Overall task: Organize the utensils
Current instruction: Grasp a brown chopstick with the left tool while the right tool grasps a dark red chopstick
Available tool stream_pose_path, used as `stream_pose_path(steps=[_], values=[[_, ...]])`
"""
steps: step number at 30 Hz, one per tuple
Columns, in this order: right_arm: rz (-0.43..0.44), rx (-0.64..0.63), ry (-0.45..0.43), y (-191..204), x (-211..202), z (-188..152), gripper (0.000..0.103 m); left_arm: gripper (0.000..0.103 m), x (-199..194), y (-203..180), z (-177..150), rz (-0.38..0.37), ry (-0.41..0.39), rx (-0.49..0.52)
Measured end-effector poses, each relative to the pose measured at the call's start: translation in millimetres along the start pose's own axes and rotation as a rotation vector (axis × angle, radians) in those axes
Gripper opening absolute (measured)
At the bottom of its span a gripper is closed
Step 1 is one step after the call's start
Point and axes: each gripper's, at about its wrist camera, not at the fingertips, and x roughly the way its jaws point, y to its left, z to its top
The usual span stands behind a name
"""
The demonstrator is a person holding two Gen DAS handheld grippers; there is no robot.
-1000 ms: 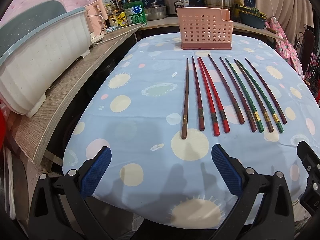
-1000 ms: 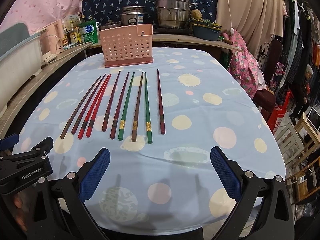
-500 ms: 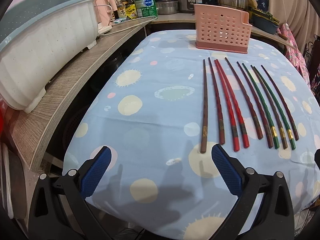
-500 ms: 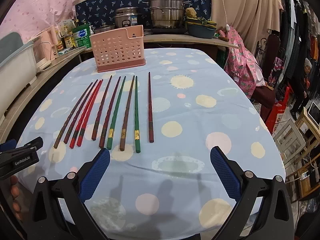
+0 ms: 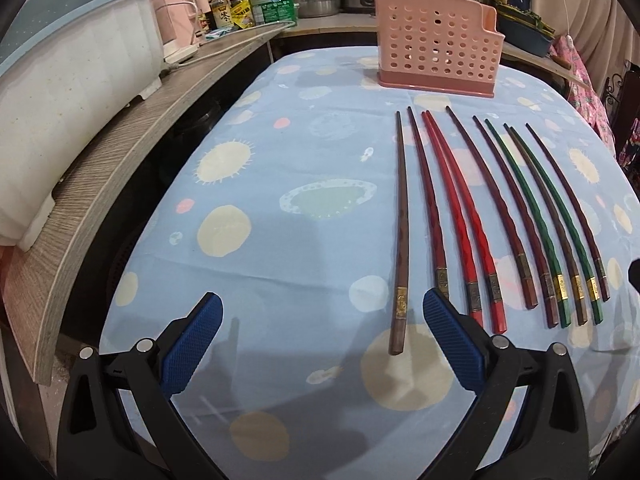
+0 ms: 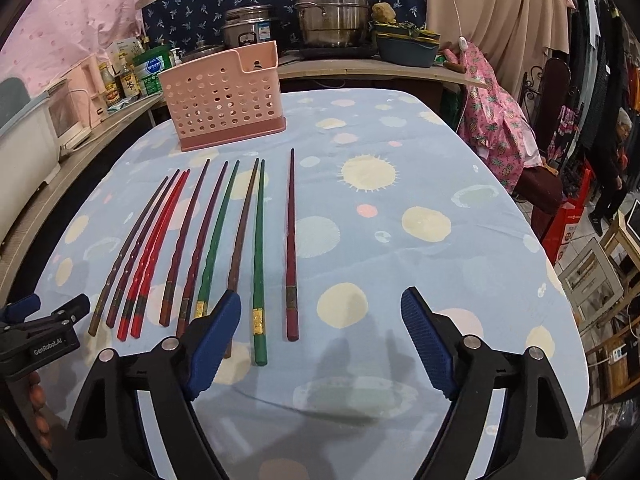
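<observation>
Several chopsticks lie side by side on the blue spotted tablecloth (image 5: pixel 280 240), tips toward a pink perforated holder (image 5: pixel 436 52) (image 6: pixel 224 108) at the far end. My left gripper (image 5: pixel 322 340) is open; the handle end of the leftmost brown chopstick (image 5: pixel 401 220) lies between its pads, close to the right one. My right gripper (image 6: pixel 322 336) has its jaws closing, with the ends of a green chopstick (image 6: pixel 259 248) and the rightmost dark red chopstick (image 6: pixel 291 240) between the pads, untouched. A red pair (image 5: pixel 460 216) lies beside the brown ones.
A white dish tub (image 5: pixel 60 120) sits on a wooden counter (image 5: pixel 120 168) along the table's left side. Steel pots (image 6: pixel 332 16) stand behind the holder. A chair draped in pink cloth (image 6: pixel 500 112) and a person (image 6: pixel 616 160) are off the right edge.
Both grippers have moved forward over the table to the chopsticks' handle ends. The right gripper's jaws have narrowed. The chopsticks and holder have not moved.
</observation>
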Motion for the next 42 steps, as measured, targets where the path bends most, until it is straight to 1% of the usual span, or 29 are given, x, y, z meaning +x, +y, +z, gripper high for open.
stream_pose_path(steps=[4,5,7,9,14,17,19,20,24,26,28,29,30,31,32,34,35,36,37,39,42], values=[[0.018,-0.016,0.017,5.1,13.9,6.2,0.062,0.094,7.5,-0.7,2.0,0.001,0.012,0.006],[0.021,-0.021,0.024,6.3,18.0,6.9,0.060,0.093,9.2,-0.2,2.3,0.001,0.016,0.005],[0.027,-0.023,0.040,8.5,24.2,6.9,0.053,0.090,13.4,1.5,2.6,-0.004,0.028,-0.001],[0.032,-0.023,0.054,9.9,29.9,6.5,0.050,0.090,16.4,4.1,2.7,-0.009,0.036,-0.012],[0.033,-0.024,0.084,10.4,41.3,4.0,0.041,0.088,19.8,7.4,3.6,-0.047,0.041,-0.037],[0.031,-0.018,0.100,8.3,46.6,0.2,0.035,0.083,20.6,7.2,3.4,-0.088,0.054,-0.050],[0.031,-0.021,0.092,7.2,46.2,-1.3,0.033,0.071,24.1,4.6,1.7,-0.103,0.075,-0.044],[0.031,-0.023,0.090,6.8,45.8,-1.8,0.032,0.071,22.8,3.2,1.3,-0.097,0.064,-0.040],[0.028,-0.028,0.089,6.1,45.8,-2.0,0.029,0.071,22.8,2.3,0.5,-0.097,0.061,-0.041],[0.024,-0.032,0.088,6.5,45.5,-2.5,0.027,0.068,21.9,2.1,-0.1,-0.101,0.059,-0.041],[0.023,-0.035,0.088,6.1,44.7,-3.4,0.024,0.058,19.9,0.1,-0.4,-0.109,0.054,-0.030],[0.023,-0.037,0.087,5.3,44.2,-3.9,0.020,0.055,18.4,-1.3,-1.0,-0.114,0.051,-0.023],[0.026,-0.037,0.087,4.6,43.7,-4.5,0.019,0.049,17.4,-2.4,-1.1,-0.118,0.049,-0.018],[0.032,-0.036,0.089,3.5,43.1,-4.8,0.014,0.044,16.5,-3.5,-1.6,-0.122,0.047,-0.013],[0.041,-0.034,0.091,2.3,42.7,-5.2,0.008,0.040,15.6,-4.5,-1.6,-0.132,0.046,-0.008],[0.055,-0.028,0.097,-0.2,41.4,-6.2,0.008,0.026,14.4,-5.0,-1.3,-0.141,0.049,-0.005],[0.058,-0.027,0.101,-0.7,40.3,-6.6,0.007,0.022,14.3,-4.5,-0.7,-0.150,0.052,-0.006],[0.060,-0.028,0.103,-0.8,38.9,-7.0,0.007,0.012,14.0,-3.5,-0.2,-0.159,0.057,-0.010],[0.063,-0.026,0.103,-0.9,36.9,-7.5,0.007,0.011,14.0,-2.0,0.4,-0.166,0.065,-0.017],[0.069,-0.023,0.097,-1.7,31.3,-7.6,0.007,0.010,12.9,2.2,1.6,-0.183,0.078,-0.038],[0.077,-0.021,0.076,-2.9,19.4,-3.6,0.007,0.009,4.4,8.0,2.1,-0.189,0.066,-0.052]])
